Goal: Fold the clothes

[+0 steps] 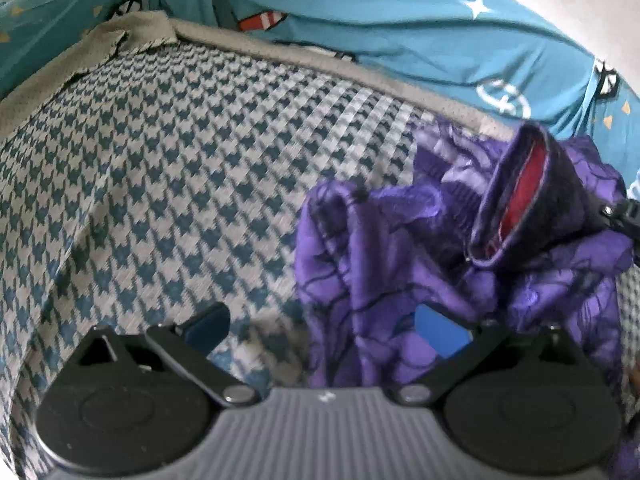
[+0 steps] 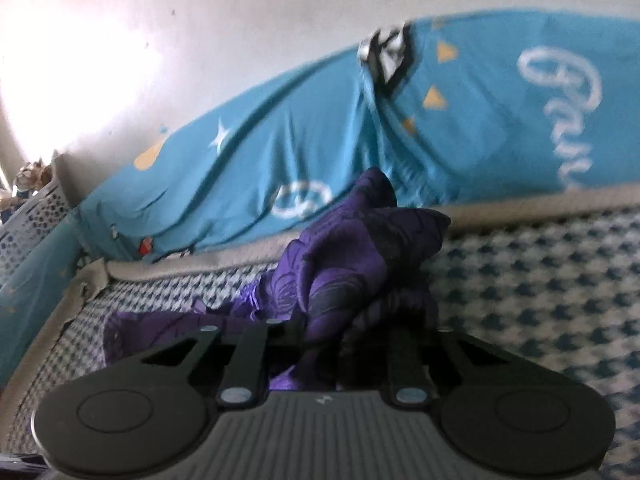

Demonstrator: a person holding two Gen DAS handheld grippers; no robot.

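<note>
Left gripper (image 1: 320,332) was spread wide, holding nothing, its right finger against the purple garment (image 1: 460,248). Right gripper (image 2: 328,344) was closed on that garment's bunched cloth, lifted off the checked mat (image 1: 180,168). A blue printed sheet (image 2: 320,140) lay behind, against a white wall (image 2: 200,40).

The left gripper (image 1: 324,332) was spread wide, its two blue-padded fingers (image 1: 208,326) set far apart and angled outward from the black linkage arms, with nothing clamped between them. It pointed low and forward. At the right edge of the left wrist view, a black part of the other tool showed. The right gripper (image 2: 326,344) was drawn in much narrower, its black linkage bars standing nearly parallel, and its jaws were closed on a bunch of the purple garment (image 2: 340,272) rising up between them.
</note>
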